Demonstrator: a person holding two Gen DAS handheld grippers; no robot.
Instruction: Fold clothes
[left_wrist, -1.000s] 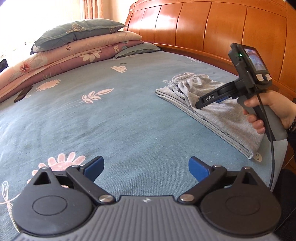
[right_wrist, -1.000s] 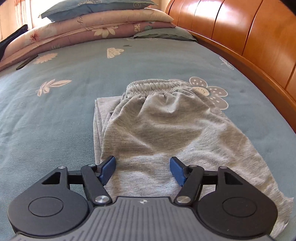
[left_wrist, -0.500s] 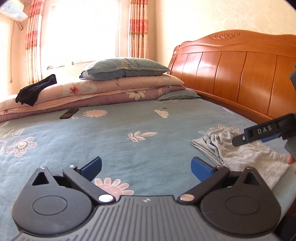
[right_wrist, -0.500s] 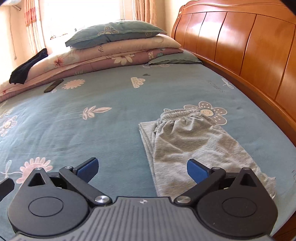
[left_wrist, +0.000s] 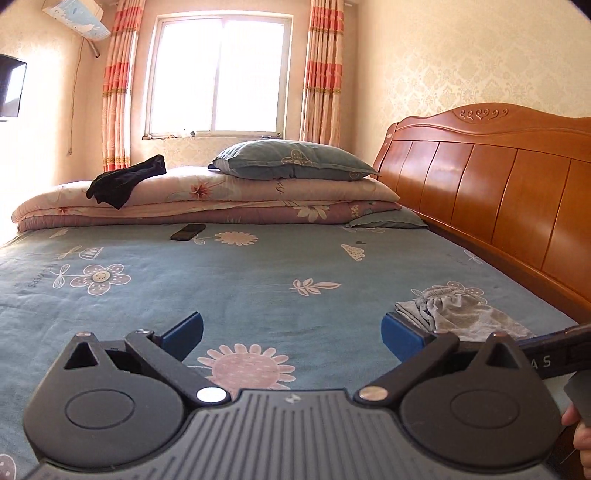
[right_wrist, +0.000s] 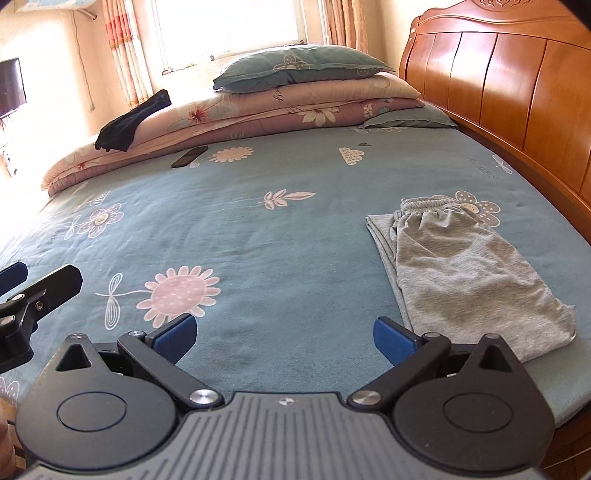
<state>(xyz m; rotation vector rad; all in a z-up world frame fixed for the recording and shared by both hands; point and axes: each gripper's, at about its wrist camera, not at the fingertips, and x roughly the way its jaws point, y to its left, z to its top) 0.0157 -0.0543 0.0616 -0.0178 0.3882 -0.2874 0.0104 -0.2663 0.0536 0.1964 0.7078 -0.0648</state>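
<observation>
Folded grey shorts (right_wrist: 461, 266) lie flat on the blue flowered bedsheet (right_wrist: 258, 229), near the wooden headboard; in the left wrist view the grey shorts (left_wrist: 465, 314) sit at the right. My right gripper (right_wrist: 284, 338) is open and empty, held above the near edge of the bed, left of the shorts. Wide apart stand the jaws of my left gripper (left_wrist: 291, 334), nothing between them, well back from the shorts. One black finger of the left gripper (right_wrist: 44, 288) shows at the left edge of the right wrist view.
Stacked quilts (left_wrist: 221, 203) with a blue pillow (left_wrist: 291, 160) lie at the far side of the bed. A dark garment (left_wrist: 125, 181) is draped on the quilts, and a black phone (left_wrist: 188, 232) rests on the sheet. The wooden headboard (left_wrist: 498, 192) runs along the right.
Both grippers have pulled back and risen away from the shorts, which stay folded on the bed. The right gripper's jaws have spread wider. The views now take in the window and the wall.
</observation>
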